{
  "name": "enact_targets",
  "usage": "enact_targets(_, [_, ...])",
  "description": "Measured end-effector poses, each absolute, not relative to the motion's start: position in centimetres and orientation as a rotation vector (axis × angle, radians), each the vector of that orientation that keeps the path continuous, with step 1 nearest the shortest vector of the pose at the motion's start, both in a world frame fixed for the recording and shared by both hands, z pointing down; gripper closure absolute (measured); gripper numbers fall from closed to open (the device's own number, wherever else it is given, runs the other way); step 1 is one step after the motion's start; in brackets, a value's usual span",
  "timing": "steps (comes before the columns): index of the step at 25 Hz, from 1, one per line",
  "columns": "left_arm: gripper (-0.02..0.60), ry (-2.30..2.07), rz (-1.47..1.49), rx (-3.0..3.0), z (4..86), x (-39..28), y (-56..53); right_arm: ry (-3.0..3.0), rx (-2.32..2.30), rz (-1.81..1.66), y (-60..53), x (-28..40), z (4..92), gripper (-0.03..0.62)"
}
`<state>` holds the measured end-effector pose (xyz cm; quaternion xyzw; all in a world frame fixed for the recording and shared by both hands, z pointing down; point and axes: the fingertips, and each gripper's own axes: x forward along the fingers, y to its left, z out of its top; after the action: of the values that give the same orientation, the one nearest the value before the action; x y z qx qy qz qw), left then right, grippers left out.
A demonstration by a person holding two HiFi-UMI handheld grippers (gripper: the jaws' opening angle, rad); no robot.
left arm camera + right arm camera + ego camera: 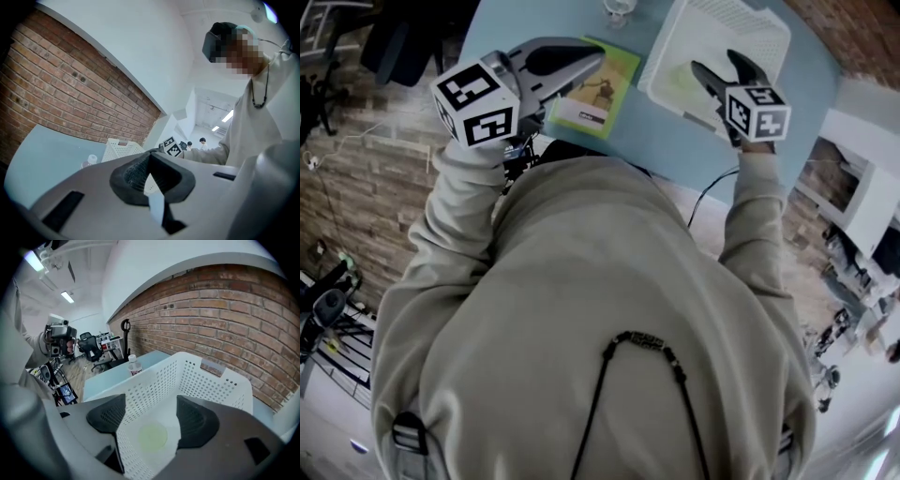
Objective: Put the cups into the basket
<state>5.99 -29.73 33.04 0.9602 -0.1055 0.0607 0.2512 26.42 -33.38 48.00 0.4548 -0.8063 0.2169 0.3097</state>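
Observation:
A white perforated basket [769,28] stands on the pale blue table [511,28], at the far right. A pale green cup [152,437] rests on the basket's floor and shows as a faint green patch [680,80] in the head view. My right gripper [715,61] hovers over the basket's near edge. It is open [151,401], with nothing between its pads and the cup well below them. My left gripper [598,58] is raised over the table's near left and points toward the basket [119,149]. Its pad tips meet, so it is shut [150,157] and holds nothing.
A green book [598,89] lies flat on the table between the two grippers. A small clear bottle [134,365] stands at the table's far edge, left of the basket. A brick wall runs behind the table. Office chairs and cables stand on the floor around it.

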Motion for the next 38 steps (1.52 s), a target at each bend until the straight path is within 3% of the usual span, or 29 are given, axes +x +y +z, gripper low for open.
enact_targets(1, [0.583,-0.275,0.163,2.618,32.8,6.1,-29.6,-2.127,1.233,0.580,-33.1,26.5,47.9,0.288])
enact_targets(3, [0.581,-0.246,0.156,2.624,32.4,6.3,-29.4,-2.138,1.311,0.607,-32.5,26.6,47.4,0.529])
enact_targets(4, [0.581,-0.230,0.153,2.627,32.2,6.4,-29.3,-2.163,1.346,0.630,-32.2,26.4,47.0,0.578])
enact_targets(14, [0.582,-0.124,0.114,2.660,30.5,6.1,-28.0,-2.501,1.507,0.935,-27.9,22.8,41.5,0.582])
enact_targets(27, [0.582,-0.016,0.048,2.729,26.9,5.0,-25.8,-2.963,1.483,0.680,-24.6,15.5,24.5,0.583])
enact_targets(38, [0.583,0.052,0.019,2.739,26.2,4.3,-24.3,-2.995,1.397,0.662,-23.1,11.8,23.5,0.583])
